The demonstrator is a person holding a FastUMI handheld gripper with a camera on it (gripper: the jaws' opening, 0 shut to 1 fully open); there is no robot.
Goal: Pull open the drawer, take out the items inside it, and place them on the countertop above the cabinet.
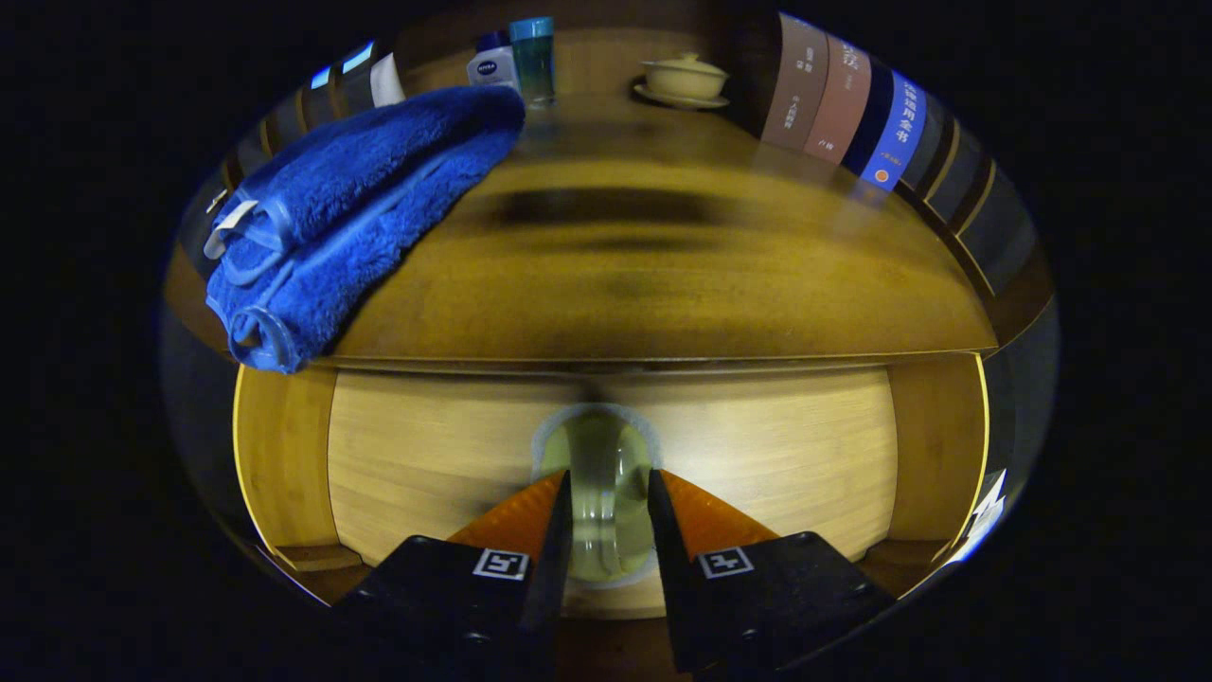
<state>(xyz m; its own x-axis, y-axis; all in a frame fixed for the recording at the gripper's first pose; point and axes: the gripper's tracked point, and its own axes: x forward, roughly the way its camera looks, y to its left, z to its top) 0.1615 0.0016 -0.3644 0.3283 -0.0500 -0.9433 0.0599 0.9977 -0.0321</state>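
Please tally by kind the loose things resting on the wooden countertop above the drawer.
Folded blue fluffy towel: 1
Toiletry containers, a white bottle and a teal-capped one: 2
Cream lidded bowl on a saucer: 1
Standing books: at least 4, more blurred
Total: at least 8
The gripper fingers straddle the drawer's clear round handle.

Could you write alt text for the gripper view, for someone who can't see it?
The gripper closes both fingers on a clear drawer handle on a wooden drawer front. On the countertop above lie a folded blue towel, bottles, a lidded bowl and books.
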